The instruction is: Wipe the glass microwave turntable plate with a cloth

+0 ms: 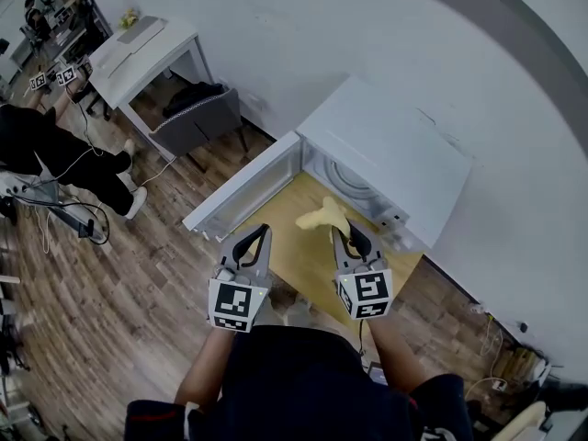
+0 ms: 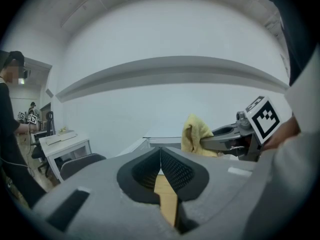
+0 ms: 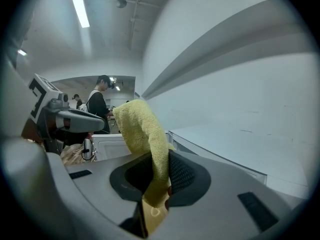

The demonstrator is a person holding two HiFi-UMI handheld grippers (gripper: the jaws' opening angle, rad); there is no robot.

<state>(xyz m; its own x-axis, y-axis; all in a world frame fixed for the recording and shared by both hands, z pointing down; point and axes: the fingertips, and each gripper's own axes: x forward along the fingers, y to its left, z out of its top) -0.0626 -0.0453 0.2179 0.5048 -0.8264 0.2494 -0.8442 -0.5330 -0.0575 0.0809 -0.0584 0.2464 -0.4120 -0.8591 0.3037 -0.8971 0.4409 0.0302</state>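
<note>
Glass turntable plate (image 1: 349, 180): only a pale curved rim shows, apparently inside the open microwave (image 1: 395, 145), which sits along the bench's (image 1: 292, 251) far edge against the wall (image 1: 303, 35), door (image 1: 241, 189) swung out toward the left edge. Yellow cloth (image 1: 323, 217) hangs over mid-bench, pinched tight in the right gripper (image 1: 353, 239); left gripper (image 1: 252, 243) level with it, jaws pressed together on nothing. Step reads as the approach, wiping not begun; next move likely calls for carrying the cloth into the cavity, or the empty gripper drawing the plate out first.
</note>
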